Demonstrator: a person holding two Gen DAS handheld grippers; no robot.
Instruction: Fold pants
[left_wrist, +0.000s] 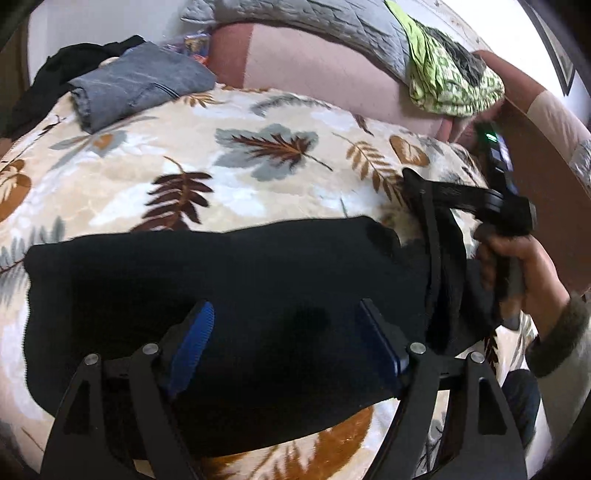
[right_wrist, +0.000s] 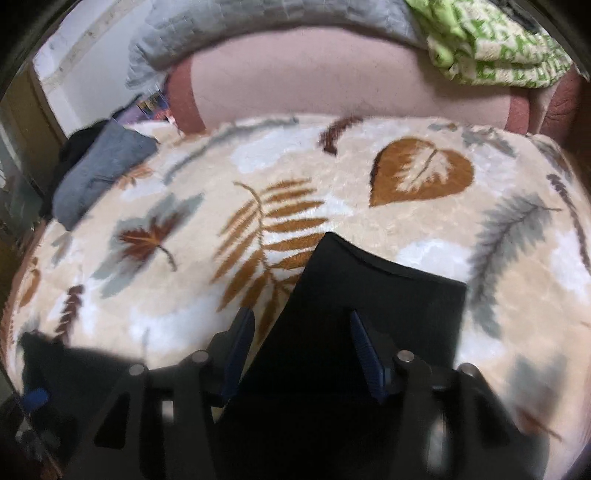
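Observation:
The black pants (left_wrist: 221, 295) lie folded into a broad dark slab on the leaf-patterned blanket (left_wrist: 258, 177). My left gripper (left_wrist: 291, 336) hovers over their near half, its blue pads (left_wrist: 199, 339) wide apart and pressing on nothing. At the pants' right end a person's hand (left_wrist: 524, 269) holds my right gripper (left_wrist: 432, 236), which points down at the cloth. In the right wrist view the right gripper (right_wrist: 303, 347) stands open. One squared end of the pants (right_wrist: 369, 295) lies flat below and between its blue pads (right_wrist: 364, 347), which do not pinch it.
A folded grey garment (left_wrist: 140, 85) and a black one (left_wrist: 74, 59) lie at the blanket's far left. Behind it runs a pink bolster (left_wrist: 314, 62), topped by a grey quilt (left_wrist: 314, 22) and a green-and-white cloth (left_wrist: 450, 81). A brown board (left_wrist: 546, 192) stands at the right.

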